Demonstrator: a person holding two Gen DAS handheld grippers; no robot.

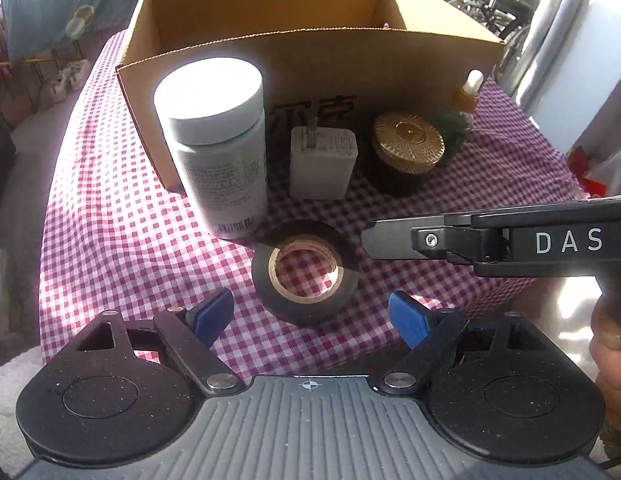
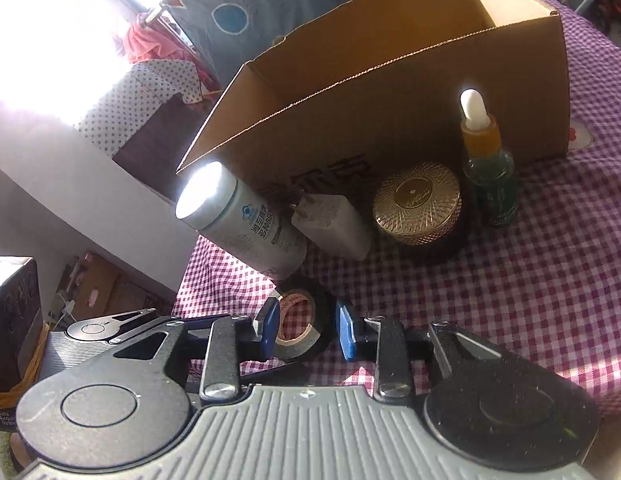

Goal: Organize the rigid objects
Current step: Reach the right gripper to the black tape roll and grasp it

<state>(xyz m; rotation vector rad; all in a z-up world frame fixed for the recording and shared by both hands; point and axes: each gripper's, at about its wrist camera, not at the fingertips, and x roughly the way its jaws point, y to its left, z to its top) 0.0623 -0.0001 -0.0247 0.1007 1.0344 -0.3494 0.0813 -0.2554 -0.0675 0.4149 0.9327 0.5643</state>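
A black tape roll point(image 1: 305, 271) lies flat on the checkered cloth, just ahead of my open left gripper point(image 1: 310, 320). My right gripper point(image 2: 307, 330) is open, its blue pads on either side of the tape roll point(image 2: 300, 326), not closed on it; it shows from the side in the left wrist view point(image 1: 374, 240). Behind stand a white bottle point(image 1: 216, 148), a white charger point(image 1: 322, 162), a gold-lidded jar point(image 1: 406, 148) and a dropper bottle point(image 2: 488, 168), all in front of an open cardboard box point(image 1: 310, 52).
The red-and-white checkered table point(image 1: 122, 232) ends at the left and near edges. Blue fabric and shoes lie beyond at the left, wheelchairs at the back right. A person's hand point(image 1: 610, 352) holds the right gripper.
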